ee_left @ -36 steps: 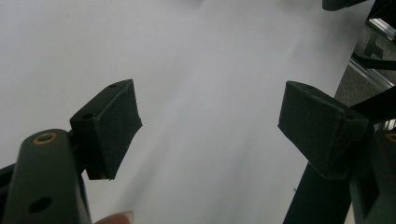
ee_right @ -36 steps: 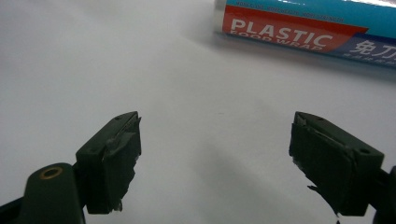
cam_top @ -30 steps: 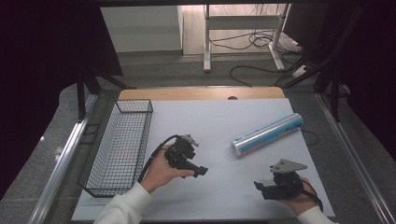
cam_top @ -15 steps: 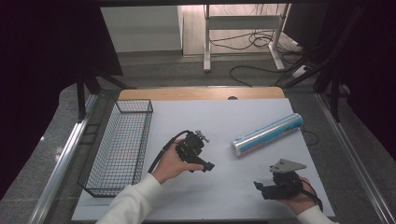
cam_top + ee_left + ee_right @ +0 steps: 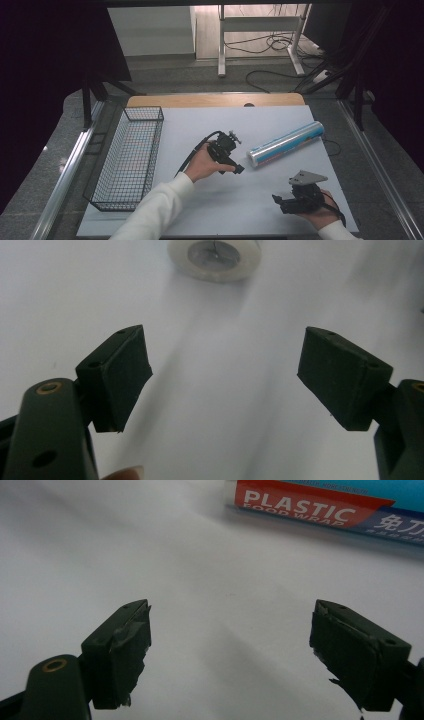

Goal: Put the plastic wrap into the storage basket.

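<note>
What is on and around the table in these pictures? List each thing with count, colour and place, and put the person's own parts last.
Plastic wrap roll: one, blue and silver with a red label, lying right of centre.
Wire basket: one, black, at the left edge.
Table: one, white sheet over a wooden top.
Desk frame: one, pale, on the floor behind.
Cables: several, black, on that floor.
Left gripper: one, black, jaws open, by the roll's near end.
Right gripper: one, black, jaws open, near right corner.
Sleeve: white, left forearm.
</note>
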Available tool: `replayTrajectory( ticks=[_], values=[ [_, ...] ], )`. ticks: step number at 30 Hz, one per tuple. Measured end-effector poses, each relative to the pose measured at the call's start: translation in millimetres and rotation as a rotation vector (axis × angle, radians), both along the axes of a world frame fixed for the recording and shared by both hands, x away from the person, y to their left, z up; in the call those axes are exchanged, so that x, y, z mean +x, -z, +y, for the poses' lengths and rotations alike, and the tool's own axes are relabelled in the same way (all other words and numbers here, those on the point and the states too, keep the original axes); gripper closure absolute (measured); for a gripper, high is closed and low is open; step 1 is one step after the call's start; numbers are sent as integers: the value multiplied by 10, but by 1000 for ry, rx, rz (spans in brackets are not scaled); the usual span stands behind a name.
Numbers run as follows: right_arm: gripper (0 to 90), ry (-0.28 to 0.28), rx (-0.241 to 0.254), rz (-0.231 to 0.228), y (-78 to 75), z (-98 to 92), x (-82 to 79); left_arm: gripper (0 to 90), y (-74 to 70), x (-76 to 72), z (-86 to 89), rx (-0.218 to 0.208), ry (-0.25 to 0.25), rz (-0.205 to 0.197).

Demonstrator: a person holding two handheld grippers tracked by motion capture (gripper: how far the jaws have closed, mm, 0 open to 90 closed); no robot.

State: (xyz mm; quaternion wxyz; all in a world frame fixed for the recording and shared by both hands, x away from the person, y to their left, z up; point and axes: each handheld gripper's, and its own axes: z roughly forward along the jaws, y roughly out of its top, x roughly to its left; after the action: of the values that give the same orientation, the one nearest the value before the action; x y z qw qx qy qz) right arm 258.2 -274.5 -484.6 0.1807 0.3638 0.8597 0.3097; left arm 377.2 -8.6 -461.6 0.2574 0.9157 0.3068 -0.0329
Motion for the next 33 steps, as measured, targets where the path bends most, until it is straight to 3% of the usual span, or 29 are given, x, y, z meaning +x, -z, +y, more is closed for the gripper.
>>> replayTrajectory(
  ticks=[11, 18, 29, 33],
  values=[
    [174, 1, -6, 5, 10, -1, 2, 185, 10, 257, -294, -4, 5, 6],
    [174, 0, -8, 9, 17, -1, 9, 157, 61, 343, -487, 8, 44, 5],
    [172, -26, -10, 6, 23, 13, 2, 145, 234, 524, -759, 38, 52, 26],
    [172, -27, -9, 10, 32, 2, 6, 205, 309, 511, -825, 58, 65, 15]
  ],
)
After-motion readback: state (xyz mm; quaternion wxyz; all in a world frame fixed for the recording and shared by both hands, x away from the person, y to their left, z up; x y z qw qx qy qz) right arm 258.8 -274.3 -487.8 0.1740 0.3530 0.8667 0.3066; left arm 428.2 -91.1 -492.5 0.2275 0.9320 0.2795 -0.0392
